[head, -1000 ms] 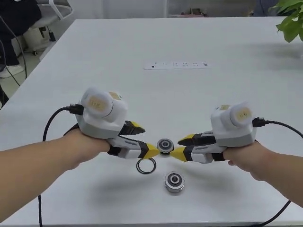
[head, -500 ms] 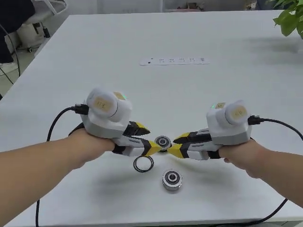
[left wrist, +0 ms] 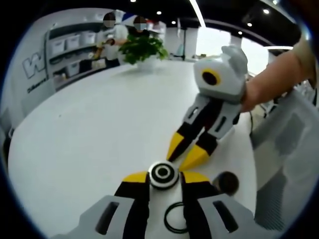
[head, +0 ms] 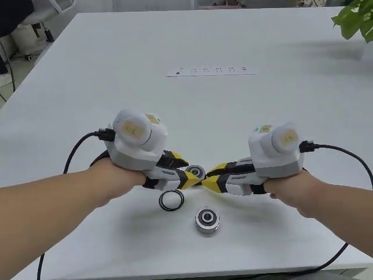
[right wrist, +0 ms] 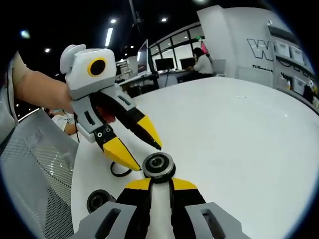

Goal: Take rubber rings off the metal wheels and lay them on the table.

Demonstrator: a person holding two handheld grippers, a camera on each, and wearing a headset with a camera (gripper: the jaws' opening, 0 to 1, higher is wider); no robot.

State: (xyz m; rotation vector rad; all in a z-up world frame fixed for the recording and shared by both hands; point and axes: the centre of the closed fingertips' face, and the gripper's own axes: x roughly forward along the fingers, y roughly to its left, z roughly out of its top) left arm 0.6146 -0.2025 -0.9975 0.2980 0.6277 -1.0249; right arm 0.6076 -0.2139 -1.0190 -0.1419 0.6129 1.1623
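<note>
White tabletop [head: 233, 105] carries 1 loose ring [head: 171, 200]. My left gripper [left wrist: 164, 177] has its jaws clamped on a wheel [head: 196, 171]. My right gripper [head: 208, 178] has jaws nearly closed at the rim; grip unclear. I judge the rubber soft and stretchy: pinch its outer edge, then peel.

The head view looked down from 6 o'clock at the counter [head: 262, 46]; the close gripper views faced each other, sharing one wheel [left wrist: 163, 174].

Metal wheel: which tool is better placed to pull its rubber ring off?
Right. Left tool grips the metal wheel; right tool has its tips at the rim, likely free to pull.
</note>
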